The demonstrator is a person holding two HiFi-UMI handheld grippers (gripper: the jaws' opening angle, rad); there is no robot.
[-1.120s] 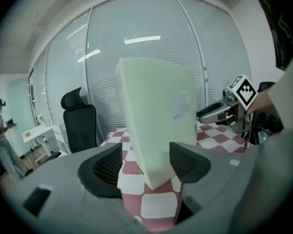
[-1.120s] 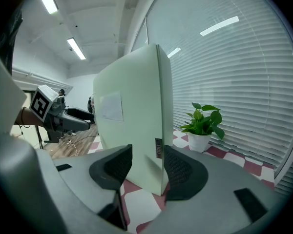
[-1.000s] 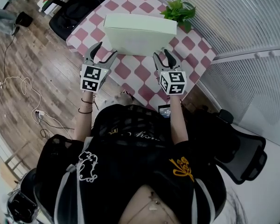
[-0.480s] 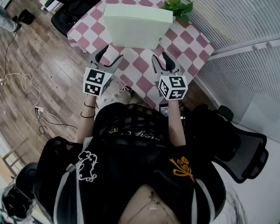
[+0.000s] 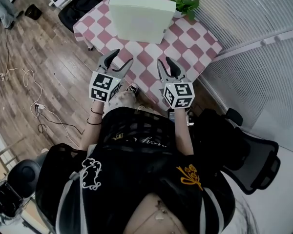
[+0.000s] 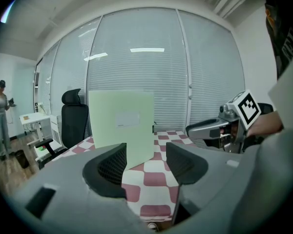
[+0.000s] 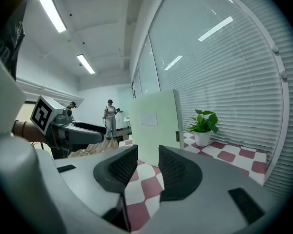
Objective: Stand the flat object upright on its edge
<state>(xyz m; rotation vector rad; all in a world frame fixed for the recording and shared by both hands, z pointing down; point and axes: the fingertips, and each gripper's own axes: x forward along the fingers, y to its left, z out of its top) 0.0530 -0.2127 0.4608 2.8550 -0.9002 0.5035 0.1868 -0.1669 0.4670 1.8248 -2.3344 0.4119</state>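
Note:
A pale green flat box (image 5: 136,18) stands upright on its long edge on the red-and-white checked table (image 5: 185,39). Both grippers hang in the air at the table's near edge, well short of the box. My left gripper (image 5: 122,57) is open and its jaws have just been closing with nothing between them. My right gripper (image 5: 165,61) is also open, its jaws narrower, just closing on nothing. In the left gripper view the box (image 6: 122,126) rises beyond the empty jaws of the left gripper (image 6: 146,162). In the right gripper view the box (image 7: 154,126) stands past the right gripper (image 7: 148,167).
A potted plant (image 5: 185,1) stands on the table's far right behind the box. A black office chair (image 5: 80,6) is at the table's far left, another chair (image 5: 249,155) beside me on the right. Cables (image 5: 24,89) lie on the wood floor. A person (image 7: 110,118) stands far off.
Both grippers have drawn back from the box toward my body and risen a little. Their jaws stand narrower than before. The box stays upright where it was.

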